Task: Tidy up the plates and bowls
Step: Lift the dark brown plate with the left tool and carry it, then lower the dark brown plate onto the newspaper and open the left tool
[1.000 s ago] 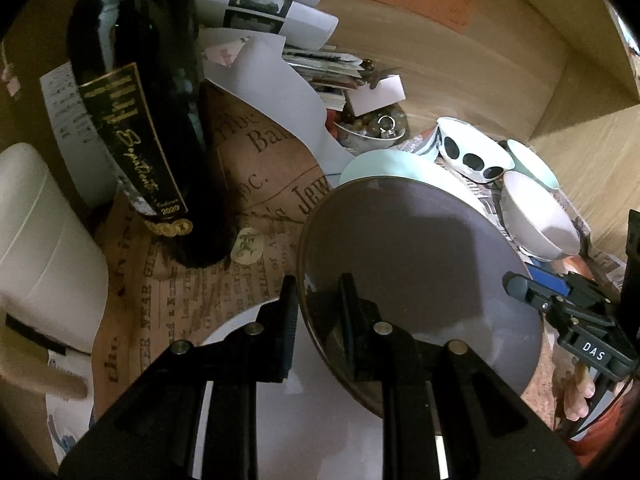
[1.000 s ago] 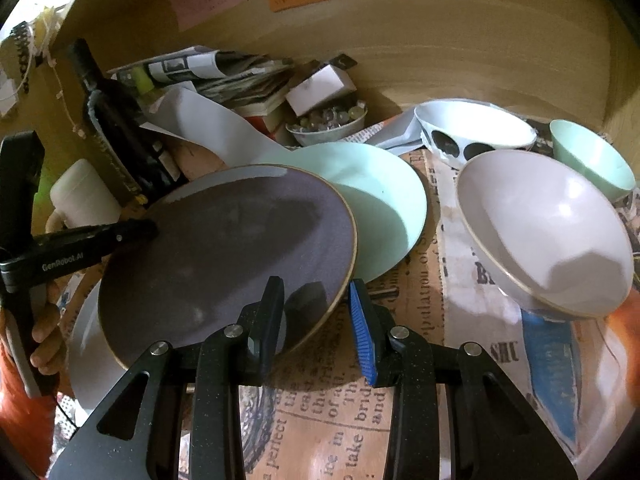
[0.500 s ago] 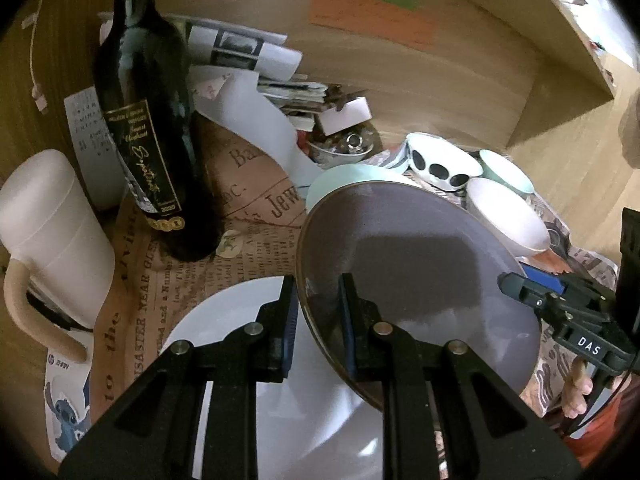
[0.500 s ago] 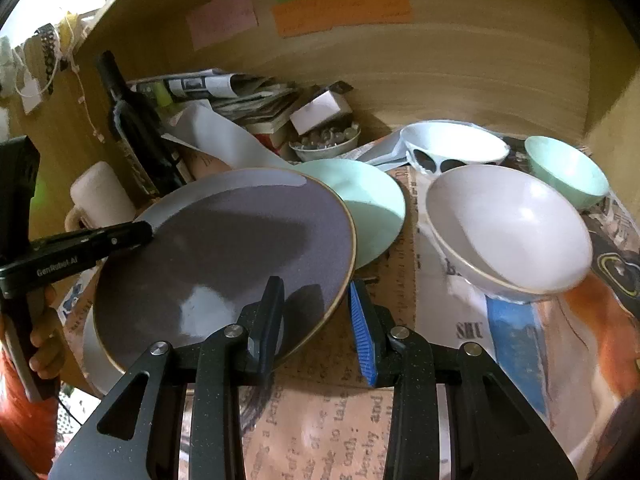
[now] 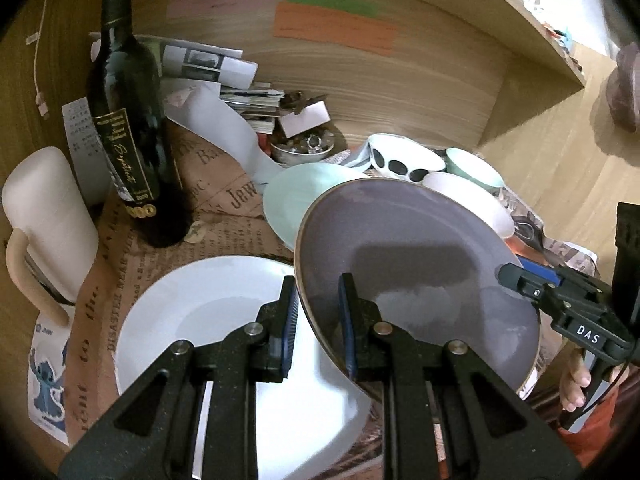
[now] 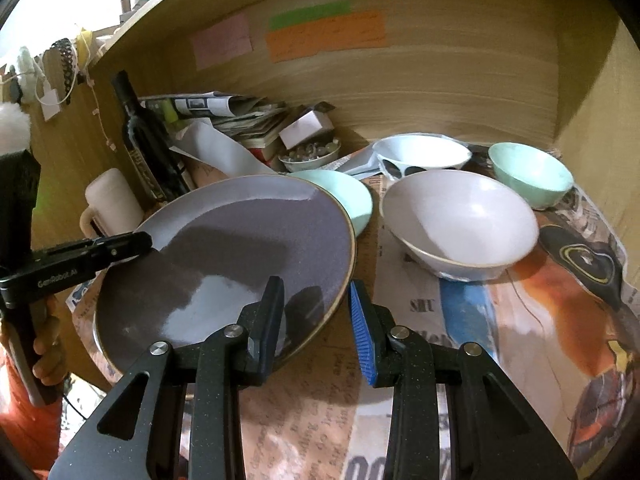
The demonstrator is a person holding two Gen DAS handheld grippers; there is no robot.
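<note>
A grey-purple plate (image 5: 420, 264) is held tilted in the air between both grippers. My left gripper (image 5: 318, 320) is shut on its left rim. My right gripper (image 6: 316, 312) straddles its right rim (image 6: 240, 256), with a gap between the blue pad and the rim. A white plate (image 5: 224, 312) lies under the grey plate on the left. A mint plate (image 6: 344, 196) lies behind it. A large white bowl (image 6: 460, 220), a spotted bowl (image 6: 420, 156) and a mint bowl (image 6: 528, 172) stand at the right.
A dark wine bottle (image 5: 128, 120) and a white mug (image 5: 44, 220) stand at the left. A small bowl of trinkets (image 5: 304, 148) and stacked papers (image 5: 208, 64) sit at the back. Wooden walls enclose the shelf. Newspaper covers the surface.
The grey plate has been lifted higher and drawn back toward the front, still held by both grippers. More of the white plate below shows now.
</note>
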